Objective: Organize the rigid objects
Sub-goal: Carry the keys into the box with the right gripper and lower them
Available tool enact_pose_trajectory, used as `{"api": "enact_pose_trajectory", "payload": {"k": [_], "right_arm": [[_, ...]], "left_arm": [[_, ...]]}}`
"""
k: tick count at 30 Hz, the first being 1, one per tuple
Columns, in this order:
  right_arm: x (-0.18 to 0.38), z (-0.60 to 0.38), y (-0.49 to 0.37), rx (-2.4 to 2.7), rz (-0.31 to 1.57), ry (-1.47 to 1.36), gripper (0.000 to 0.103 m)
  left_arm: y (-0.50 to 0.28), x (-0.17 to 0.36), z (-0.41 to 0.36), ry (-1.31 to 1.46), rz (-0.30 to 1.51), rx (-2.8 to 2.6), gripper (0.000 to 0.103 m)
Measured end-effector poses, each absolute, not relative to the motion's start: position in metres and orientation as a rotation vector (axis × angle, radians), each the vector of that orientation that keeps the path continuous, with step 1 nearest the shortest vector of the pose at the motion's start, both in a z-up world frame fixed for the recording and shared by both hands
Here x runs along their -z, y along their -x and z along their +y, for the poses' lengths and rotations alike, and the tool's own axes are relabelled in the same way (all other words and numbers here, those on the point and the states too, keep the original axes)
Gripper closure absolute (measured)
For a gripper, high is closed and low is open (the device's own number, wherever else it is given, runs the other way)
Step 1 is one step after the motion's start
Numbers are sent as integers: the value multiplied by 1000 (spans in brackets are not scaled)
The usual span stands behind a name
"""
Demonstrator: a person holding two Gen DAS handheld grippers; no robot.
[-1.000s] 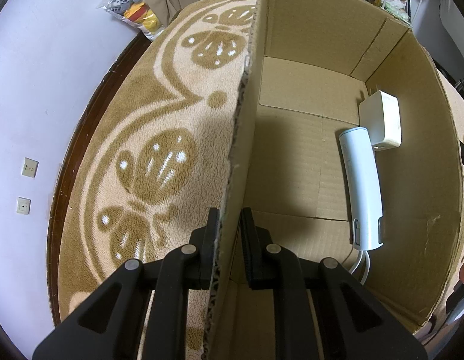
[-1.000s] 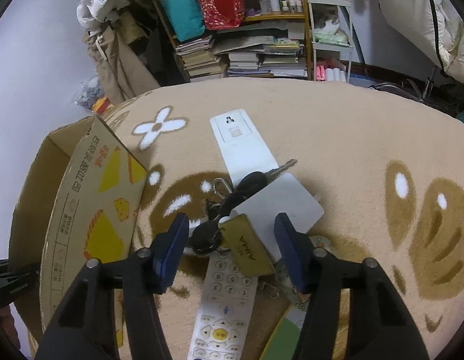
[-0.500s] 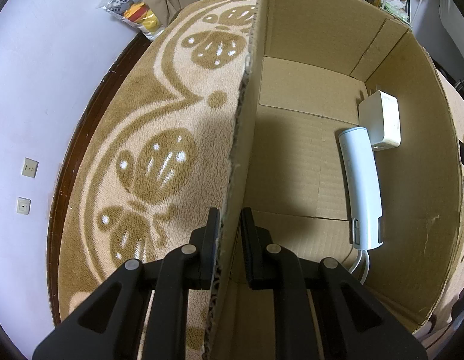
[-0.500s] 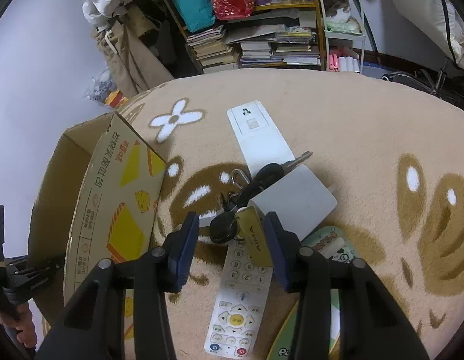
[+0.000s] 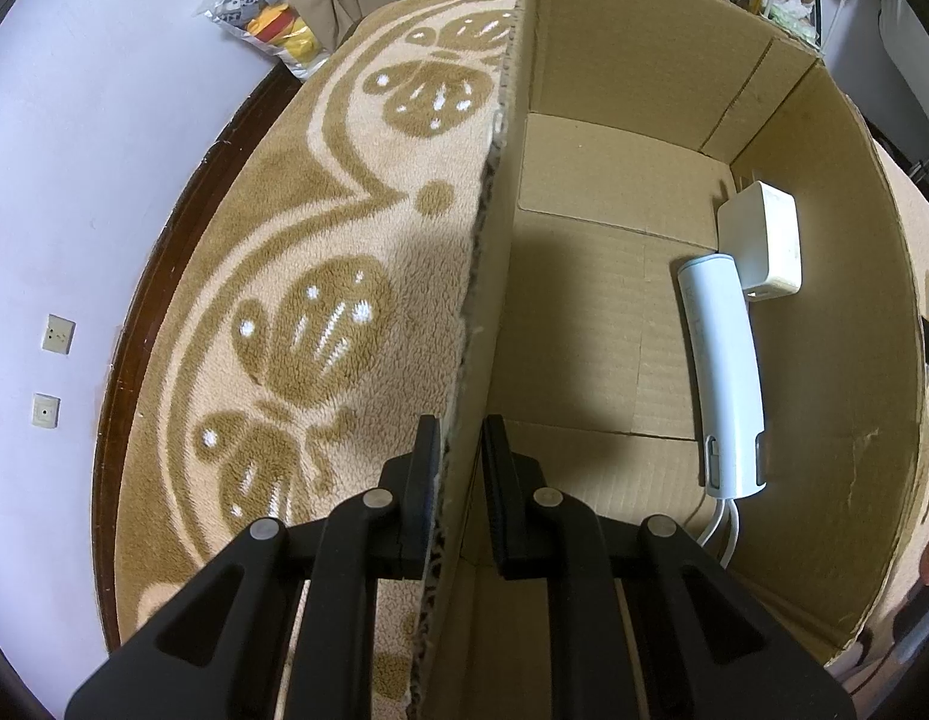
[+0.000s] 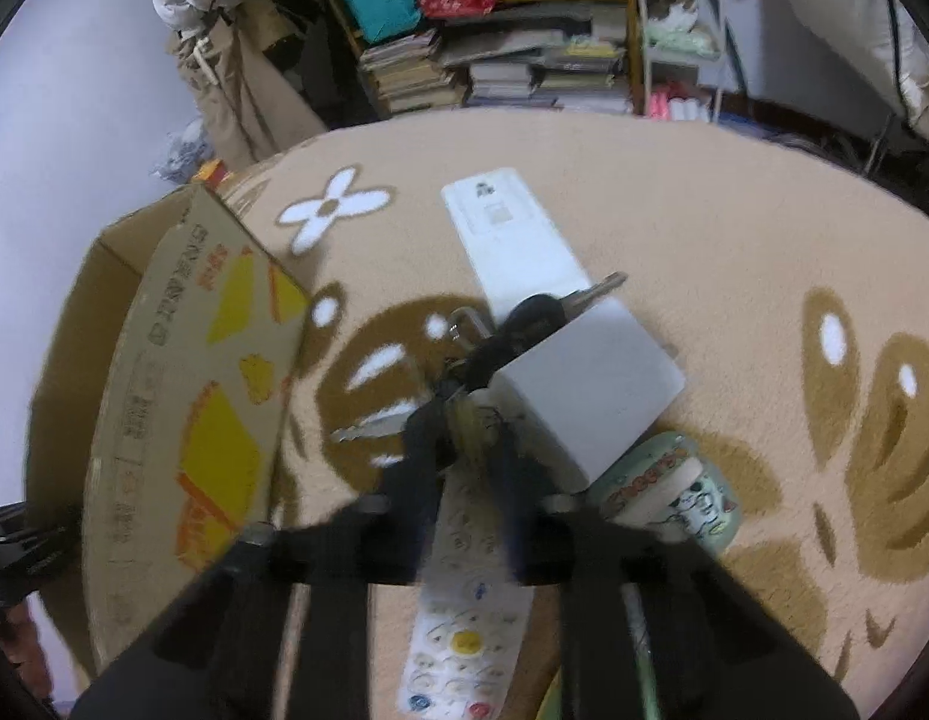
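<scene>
Clamping the near wall of the cardboard box [image 5: 584, 312], the left gripper [image 5: 461, 474] has one finger outside over the carpet [image 5: 320, 276] and one inside, pads pressed on the corrugated edge; nothing in this view differs from a second ago, so the box is simply being held steady. Inside lie only two things, both against the far right wall: a pale blue handheld device [image 5: 725, 372] with white cords trailing from its near end, and a white adapter block [image 5: 761, 243] touching its far tip. Most of the box floor is bare.

The right wrist view is motion-blurred. The right gripper [image 6: 467, 420], whose jaws stood wide around the key bunch [image 6: 512, 336] a second ago, has just been closing and is now pinched on the brass-coloured tag of that bunch. The keys rest on a white remote [image 6: 512, 240] and against a white flat box [image 6: 590, 384], not visibly lifted. That suggests the grasp is made and the bunch is probably next for the box, whose printed outer wall [image 6: 188, 396] stands just to the left. Below the gripper lies a second remote [image 6: 464, 642] with coloured buttons, and a green printed tin [image 6: 680, 492] sits to its right, all on the carpet awaiting sorting.
</scene>
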State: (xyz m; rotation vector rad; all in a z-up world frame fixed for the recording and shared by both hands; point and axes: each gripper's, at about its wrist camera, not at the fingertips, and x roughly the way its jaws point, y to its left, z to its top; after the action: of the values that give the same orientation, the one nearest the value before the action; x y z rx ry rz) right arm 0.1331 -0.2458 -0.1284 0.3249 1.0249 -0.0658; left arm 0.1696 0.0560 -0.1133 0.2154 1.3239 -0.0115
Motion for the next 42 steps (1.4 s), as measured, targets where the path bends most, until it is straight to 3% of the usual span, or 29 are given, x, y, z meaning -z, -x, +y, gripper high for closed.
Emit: {"api": "enact_pose_trajectory", "payload": {"k": [27,42], "right_arm": [[9,-184,-134,-84,734,-259,98],[10,-122,-139,-227,741,-199,98]], "left_arm": [[-165,112,48,-262,1308,10,91],[-164,113,45,-275,1305,5,90]]}}
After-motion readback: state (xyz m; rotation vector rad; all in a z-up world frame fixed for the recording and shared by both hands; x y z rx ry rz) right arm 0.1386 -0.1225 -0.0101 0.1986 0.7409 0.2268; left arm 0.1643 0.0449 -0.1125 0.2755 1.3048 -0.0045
